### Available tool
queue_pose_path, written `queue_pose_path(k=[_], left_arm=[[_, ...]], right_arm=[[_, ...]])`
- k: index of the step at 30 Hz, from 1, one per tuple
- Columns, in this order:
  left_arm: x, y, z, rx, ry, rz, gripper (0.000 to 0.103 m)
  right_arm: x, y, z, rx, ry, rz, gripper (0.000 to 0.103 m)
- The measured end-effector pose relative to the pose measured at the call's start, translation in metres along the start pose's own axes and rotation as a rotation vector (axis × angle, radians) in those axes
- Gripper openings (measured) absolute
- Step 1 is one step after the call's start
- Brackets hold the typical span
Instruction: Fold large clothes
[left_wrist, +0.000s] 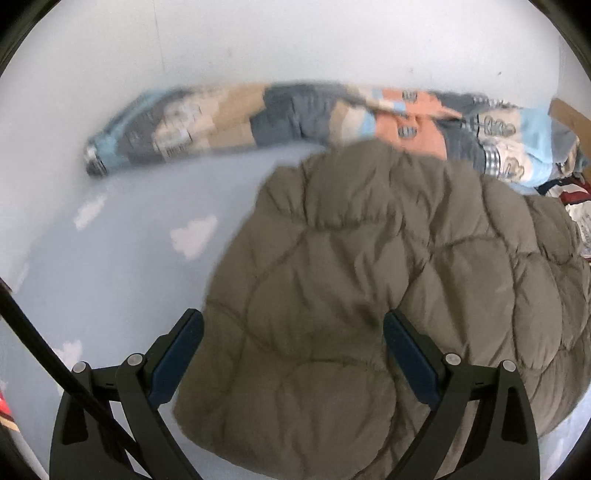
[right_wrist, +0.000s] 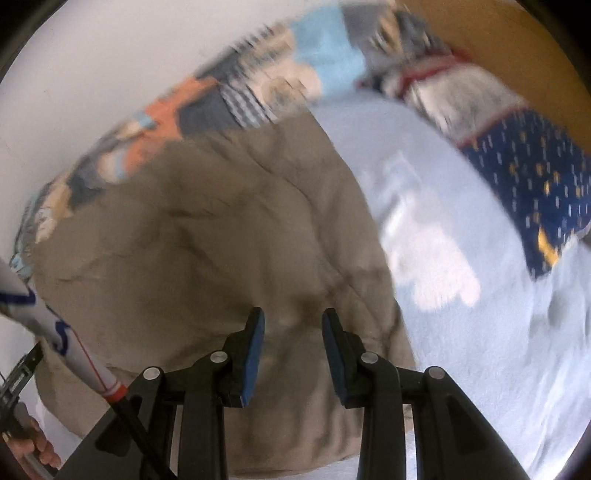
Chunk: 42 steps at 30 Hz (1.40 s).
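Jacket (left_wrist: 369, 277): olive quilted, lies on the bed (left_wrist: 110, 266), its far edge against the patchwork blanket (left_wrist: 258, 107) by the wall.
Left tool (left_wrist: 293, 354): jaws spread wide over the jacket's near part, pads clear of the fabric.
Right tool (right_wrist: 293, 354): jaws part-way apart above the jacket, nothing pinched between them.
Sheet: pale blue with white clouds.
Pillow (right_wrist: 535, 192): navy, at right.

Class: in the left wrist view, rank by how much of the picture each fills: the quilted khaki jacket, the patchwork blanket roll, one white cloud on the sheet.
1. Quilted khaki jacket, though it is nearest the camera.
2. Patchwork blanket roll.
3. White cloud.
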<state>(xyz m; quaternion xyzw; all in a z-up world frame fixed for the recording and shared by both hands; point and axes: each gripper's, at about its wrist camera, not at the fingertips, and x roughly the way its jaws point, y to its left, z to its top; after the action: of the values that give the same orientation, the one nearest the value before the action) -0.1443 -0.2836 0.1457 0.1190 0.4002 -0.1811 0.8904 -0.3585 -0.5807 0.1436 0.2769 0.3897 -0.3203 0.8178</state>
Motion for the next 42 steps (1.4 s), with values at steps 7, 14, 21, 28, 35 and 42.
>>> queue_pose_path(k=[7, 14, 21, 28, 35, 42], left_arm=[[-0.003, -0.041, -0.015, 0.129, -0.005, -0.073, 0.098], [0.015, -0.049, -0.024, 0.143, 0.038, -0.055, 0.098], [0.016, -0.054, -0.029, 0.16, 0.027, -0.039, 0.098], [-0.002, -0.052, -0.025, 0.155, -0.001, -0.038, 0.097], [-0.025, -0.054, -0.022, 0.187, -0.05, -0.032, 0.097], [-0.039, -0.048, -0.022, 0.198, -0.068, -0.025, 0.097]], right_arm=[[-0.004, 0.064, -0.017, -0.16, -0.017, 0.107, 0.035], [0.024, 0.086, -0.033, -0.208, 0.037, 0.08, 0.035], [0.038, 0.086, -0.035, -0.225, 0.06, 0.066, 0.036], [0.013, 0.085, -0.028, -0.201, 0.021, 0.093, 0.036], [-0.009, 0.078, -0.029, -0.199, 0.007, 0.086, 0.036], [-0.022, 0.057, -0.027, -0.168, 0.014, 0.046, 0.036]])
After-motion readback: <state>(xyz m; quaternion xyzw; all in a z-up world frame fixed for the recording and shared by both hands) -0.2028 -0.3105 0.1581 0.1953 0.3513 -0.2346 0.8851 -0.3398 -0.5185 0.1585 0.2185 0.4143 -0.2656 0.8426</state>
